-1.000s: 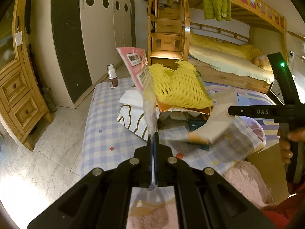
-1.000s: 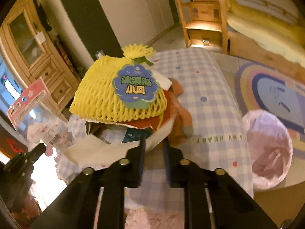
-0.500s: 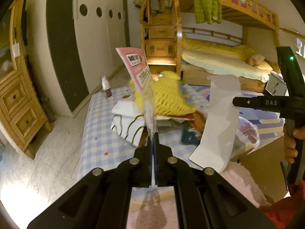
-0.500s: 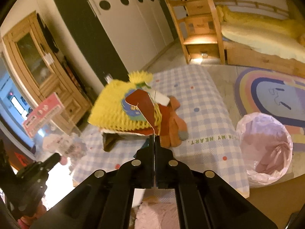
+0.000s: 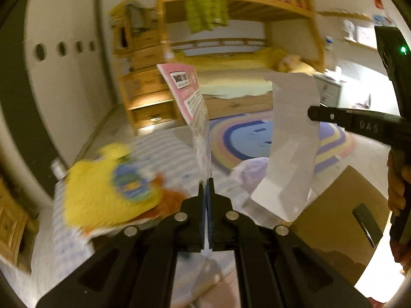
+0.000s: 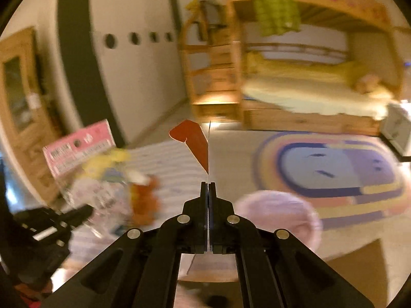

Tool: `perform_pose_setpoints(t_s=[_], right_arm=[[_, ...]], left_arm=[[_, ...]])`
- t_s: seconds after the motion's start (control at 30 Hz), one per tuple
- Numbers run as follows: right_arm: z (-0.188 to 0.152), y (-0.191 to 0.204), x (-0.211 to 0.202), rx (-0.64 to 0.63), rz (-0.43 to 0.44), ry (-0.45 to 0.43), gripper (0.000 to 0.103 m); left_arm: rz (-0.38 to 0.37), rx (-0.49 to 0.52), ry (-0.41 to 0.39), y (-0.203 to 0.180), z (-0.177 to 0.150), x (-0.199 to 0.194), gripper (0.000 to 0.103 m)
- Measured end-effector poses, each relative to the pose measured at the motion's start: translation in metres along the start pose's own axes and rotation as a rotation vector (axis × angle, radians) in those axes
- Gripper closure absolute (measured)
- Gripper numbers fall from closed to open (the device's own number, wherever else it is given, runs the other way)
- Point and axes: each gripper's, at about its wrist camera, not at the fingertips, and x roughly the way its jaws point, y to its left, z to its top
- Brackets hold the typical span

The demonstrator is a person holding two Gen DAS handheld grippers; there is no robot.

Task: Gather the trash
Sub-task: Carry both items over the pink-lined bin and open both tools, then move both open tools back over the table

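A checked tablecloth covers the table; beyond it lie a rainbow rug, a wooden bunk bed and white wardrobe doors. A pink-lined bin stands on the floor by the table. My left gripper is clamped on a pink-topped clear packet, held upright over the table. My right gripper is closed on a thin card, red on one face, white on the other, above the bin's near side. A yellow foam net rests on the table. Motion blur smears the remaining litter; its print is illegible.
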Motion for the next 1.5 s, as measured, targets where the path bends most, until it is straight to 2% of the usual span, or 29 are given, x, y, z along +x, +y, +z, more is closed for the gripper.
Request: perform_pose_setpoints(t_s=[0.13, 0.33, 0.57, 0.6, 0.63, 0.67, 0.7, 0.73, 0.77, 0.83, 1.1, 1.33, 1.5], right_arm=[[-0.010, -0.048, 0.025, 0.043, -0.121, 0.035, 0.103], [-0.015, -0.103, 0.065, 0.086, -0.217, 0.081, 0.103], [-0.023, -0.136, 0.101, 0.112, -0.256, 0.111, 0.103], [-0.023, -0.137, 0.105, 0.117, -0.254, 0.115, 0.101], [-0.024, -0.140, 0.110, 0.124, -0.246, 0.122, 0.100], [-0.025, -0.140, 0.112, 0.128, -0.241, 0.131, 0.097], [-0.025, -0.140, 0.114, 0.131, -0.238, 0.137, 0.094], [-0.025, -0.139, 0.115, 0.132, -0.240, 0.138, 0.086], [-0.026, -0.138, 0.113, 0.133, -0.240, 0.138, 0.079], [-0.028, -0.135, 0.108, 0.141, -0.228, 0.138, 0.075], [-0.027, -0.108, 0.073, 0.151, -0.164, 0.133, 0.075], [-0.020, -0.044, 0.039, 0.066, -0.039, 0.111, 0.075], [-0.017, 0.006, 0.030, -0.015, 0.055, 0.120, 0.075]], left_arm=[[-0.059, 0.036, 0.024, -0.033, 0.017, 0.048, 0.103], [-0.140, 0.079, 0.105, -0.078, 0.032, 0.125, 0.103], [-0.188, 0.071, 0.166, -0.097, 0.042, 0.180, 0.103], [-0.186, 0.068, 0.174, -0.098, 0.044, 0.185, 0.097], [-0.187, 0.063, 0.179, -0.099, 0.046, 0.189, 0.086], [-0.188, 0.056, 0.180, -0.098, 0.045, 0.187, 0.078], [-0.185, 0.044, 0.178, -0.096, 0.045, 0.188, 0.060], [-0.188, 0.033, 0.171, -0.092, 0.044, 0.185, 0.055], [-0.190, 0.028, 0.171, -0.090, 0.044, 0.184, 0.055], [-0.177, 0.023, 0.174, -0.086, 0.043, 0.180, 0.055], [-0.108, -0.015, 0.130, -0.059, 0.038, 0.135, 0.055], [-0.022, -0.044, 0.061, -0.017, 0.031, 0.066, 0.055], [0.043, -0.120, 0.053, 0.025, 0.012, 0.027, 0.055]])
